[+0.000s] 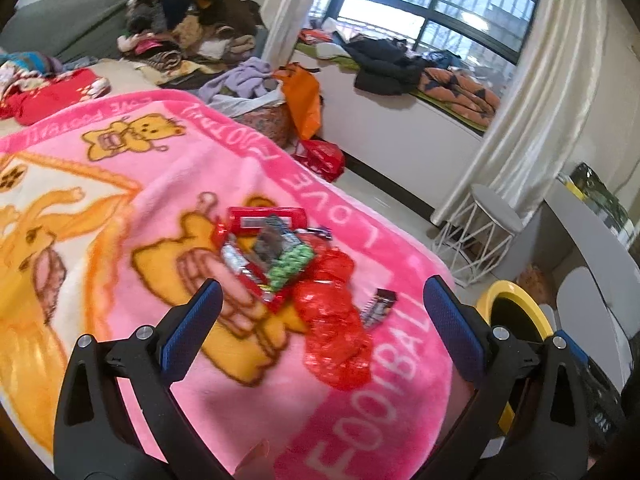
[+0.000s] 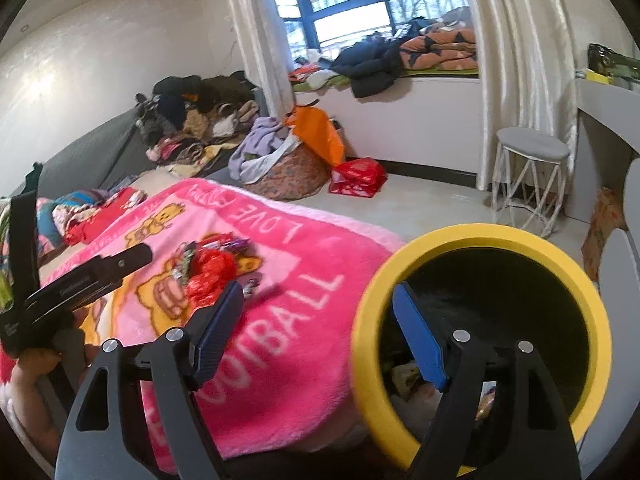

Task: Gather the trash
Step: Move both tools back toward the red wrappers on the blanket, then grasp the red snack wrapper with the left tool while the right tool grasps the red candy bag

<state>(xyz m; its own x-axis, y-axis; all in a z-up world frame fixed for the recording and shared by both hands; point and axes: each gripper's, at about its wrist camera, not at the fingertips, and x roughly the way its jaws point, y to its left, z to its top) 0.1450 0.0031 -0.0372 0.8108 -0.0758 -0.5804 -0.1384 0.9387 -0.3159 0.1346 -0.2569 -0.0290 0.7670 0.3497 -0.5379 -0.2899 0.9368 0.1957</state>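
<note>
Wrappers [image 1: 280, 256] on pink blanket [image 1: 160, 208], yellow bin [image 2: 480, 344] beside, both grippers empty

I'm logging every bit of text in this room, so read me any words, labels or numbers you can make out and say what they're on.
"LOVE" on the pink blanket border.
"FOOTBALL" on the same border, partly hidden in both views.
Darker pink lettering along the blanket's far edge: too blurred to read.
Print on the snack wrappers: blurred.
Small white print on the left gripper arm: too small.

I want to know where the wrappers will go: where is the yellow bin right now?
The round yellow-rimmed bin stands on the floor beside the bed's corner, against the pink fleece blanket; in the right wrist view one blue-padded finger hangs over its dark opening.
</note>
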